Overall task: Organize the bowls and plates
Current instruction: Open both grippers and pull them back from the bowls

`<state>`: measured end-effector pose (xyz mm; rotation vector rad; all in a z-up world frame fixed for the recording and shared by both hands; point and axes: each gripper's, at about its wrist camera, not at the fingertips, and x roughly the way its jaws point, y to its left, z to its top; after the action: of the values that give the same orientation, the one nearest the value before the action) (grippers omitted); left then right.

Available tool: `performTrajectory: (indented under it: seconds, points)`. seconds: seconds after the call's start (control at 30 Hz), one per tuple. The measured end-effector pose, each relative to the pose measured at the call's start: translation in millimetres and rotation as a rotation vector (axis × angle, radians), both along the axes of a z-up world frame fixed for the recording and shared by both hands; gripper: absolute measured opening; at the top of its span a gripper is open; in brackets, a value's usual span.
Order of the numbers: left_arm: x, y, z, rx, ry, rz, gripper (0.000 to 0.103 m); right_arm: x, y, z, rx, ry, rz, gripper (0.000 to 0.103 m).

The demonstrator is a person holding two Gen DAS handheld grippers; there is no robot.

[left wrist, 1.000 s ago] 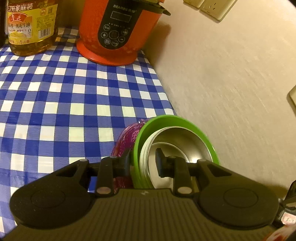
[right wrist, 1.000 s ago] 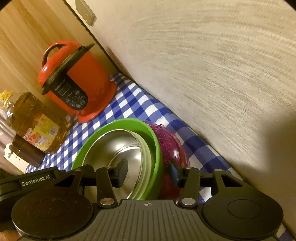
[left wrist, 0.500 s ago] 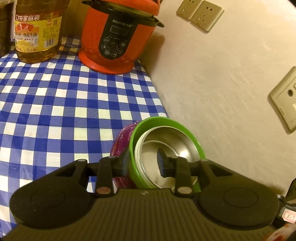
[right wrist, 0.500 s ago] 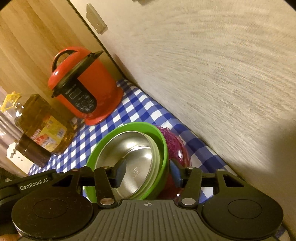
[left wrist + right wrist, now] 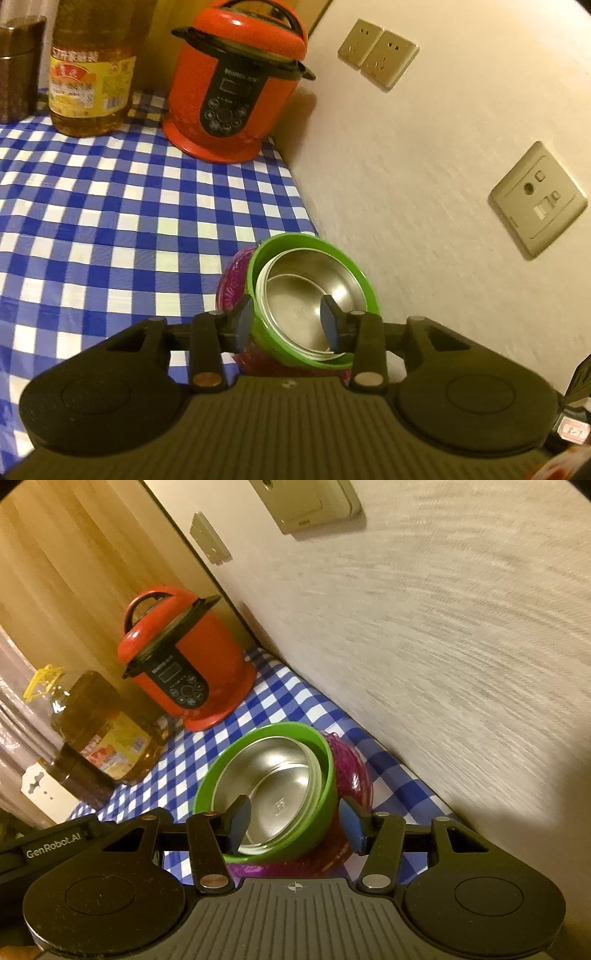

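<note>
A green bowl point(image 5: 314, 251) with a steel bowl point(image 5: 303, 295) nested inside sits on a purple plate point(image 5: 231, 284), on the blue checked tablecloth beside the wall. In the right wrist view the same green bowl point(image 5: 317, 786), steel bowl point(image 5: 273, 779) and purple plate point(image 5: 354, 775) show. My left gripper point(image 5: 287, 325) is open and straddles the bowls' near left rim, apart from it. My right gripper point(image 5: 293, 823) is open, with its jaws spread around the green bowl's near side, above the stack.
A red pressure cooker point(image 5: 236, 96) stands at the back by the wall, with an oil bottle point(image 5: 90, 74) and a dark jar point(image 5: 18, 70) to its left. The checked tablecloth point(image 5: 110, 214) spreads left. Wall sockets point(image 5: 537, 199) are on the right wall.
Both grippers have risen and pulled back from the stacked bowls, which now look smaller and lower. Both jaws have spread wider. The stack stays put.
</note>
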<state>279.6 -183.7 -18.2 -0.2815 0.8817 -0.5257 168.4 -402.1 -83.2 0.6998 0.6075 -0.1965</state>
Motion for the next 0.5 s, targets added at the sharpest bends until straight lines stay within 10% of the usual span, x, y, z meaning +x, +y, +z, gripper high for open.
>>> performTrajectory:
  seconds: [0.5]
  points:
    - [-61.8,36.7,16.4,0.051,-0.046,0.088,0.066,-48.2,20.1,13.5,-0.061,0.001,0.046,0.054]
